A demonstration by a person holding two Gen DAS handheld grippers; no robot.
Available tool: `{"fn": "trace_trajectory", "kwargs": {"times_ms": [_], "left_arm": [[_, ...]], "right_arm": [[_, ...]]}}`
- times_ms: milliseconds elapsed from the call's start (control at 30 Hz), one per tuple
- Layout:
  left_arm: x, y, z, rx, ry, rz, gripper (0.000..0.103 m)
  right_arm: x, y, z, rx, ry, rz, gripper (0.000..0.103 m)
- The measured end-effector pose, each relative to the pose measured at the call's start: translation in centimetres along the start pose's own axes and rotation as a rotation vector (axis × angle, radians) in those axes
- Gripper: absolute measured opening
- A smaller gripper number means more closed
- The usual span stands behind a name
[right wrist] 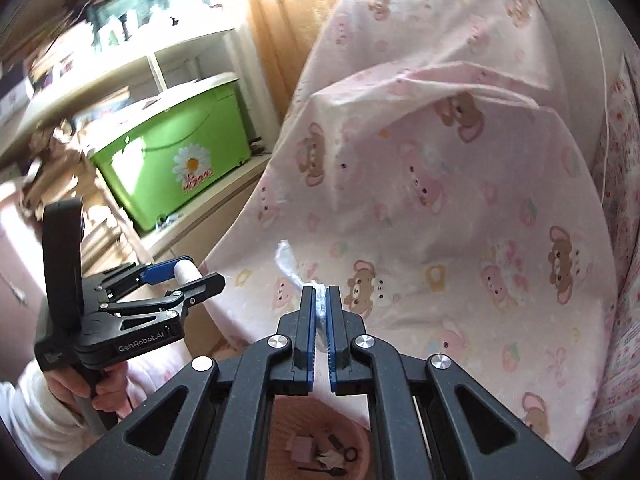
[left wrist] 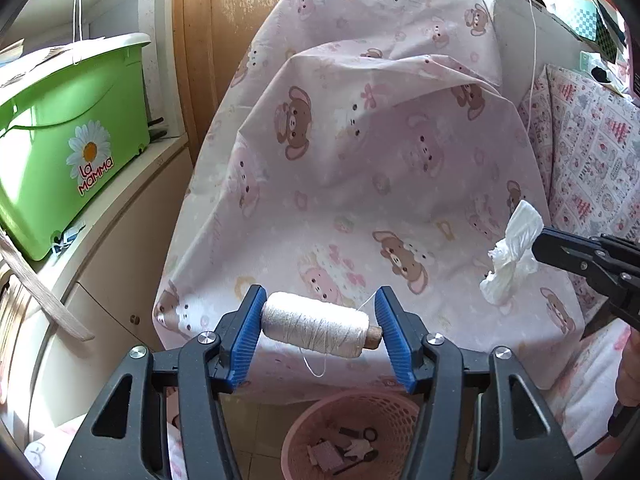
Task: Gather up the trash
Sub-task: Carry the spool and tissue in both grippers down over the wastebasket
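My left gripper (left wrist: 318,316) is shut on a spool of white thread (left wrist: 316,324), held endwise between the blue pads, a loose thread end dangling below. The same gripper (right wrist: 188,276) shows at the left of the right wrist view, with the spool (right wrist: 186,271) in it. My right gripper (right wrist: 320,300) is shut on a crumpled white tissue (right wrist: 290,268), which sticks out past the fingertips. In the left wrist view that tissue (left wrist: 514,252) hangs from the right gripper (left wrist: 538,246) at the right edge. A pink mesh basket (left wrist: 352,412) with several scraps inside sits below both grippers, also seen as the basket (right wrist: 288,416).
A pink bear-print sheet (left wrist: 360,160) drapes over furniture ahead. A green plastic bin (left wrist: 68,128) with a daisy sticker stands on a white cabinet (left wrist: 132,216) at the left. A patterned pillow (left wrist: 592,148) lies at the right. A hand (right wrist: 100,392) holds the left gripper's handle.
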State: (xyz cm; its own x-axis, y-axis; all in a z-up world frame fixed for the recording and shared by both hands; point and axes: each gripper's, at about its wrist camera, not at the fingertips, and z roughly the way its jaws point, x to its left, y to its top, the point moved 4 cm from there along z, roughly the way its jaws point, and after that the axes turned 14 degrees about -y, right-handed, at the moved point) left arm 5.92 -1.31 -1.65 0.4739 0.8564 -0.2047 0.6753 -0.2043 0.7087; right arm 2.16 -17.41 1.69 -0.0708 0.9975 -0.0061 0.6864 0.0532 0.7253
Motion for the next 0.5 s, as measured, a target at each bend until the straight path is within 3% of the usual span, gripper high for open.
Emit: {"fn": "trace_trajectory", "kwargs": {"times_ms": [167, 267, 300, 367, 500], "left_arm": [[-0.7, -1.8, 0.6, 0.038, -0.01, 0.003, 0.055], [0.2, -3.7, 3.0, 0.127, 0.014, -0.038, 0.055], [0.6, -4.2, 3.4, 0.153, -0.009, -0.067, 0.055], [0.9, -4.8, 3.7, 0.184, -0.054, -0.11, 0.055], [1.0, -5.7, 4.3, 0.225, -0.041, -0.117, 0.055]], "right_arm": [[2.3, -3.2, -0.5, 0.058, 0.055, -0.042, 0.006], [3.1, -5.3, 0.8, 0.121, 0.046, -0.063, 0.006], [3.3, -5.8, 1.1, 0.142, 0.056, -0.061, 0.006], [4.0, -6.9, 1.8, 0.184, 0.083, -0.08, 0.006], [4.4, -8.6, 2.8, 0.218, 0.078, -0.118, 0.006]]}}
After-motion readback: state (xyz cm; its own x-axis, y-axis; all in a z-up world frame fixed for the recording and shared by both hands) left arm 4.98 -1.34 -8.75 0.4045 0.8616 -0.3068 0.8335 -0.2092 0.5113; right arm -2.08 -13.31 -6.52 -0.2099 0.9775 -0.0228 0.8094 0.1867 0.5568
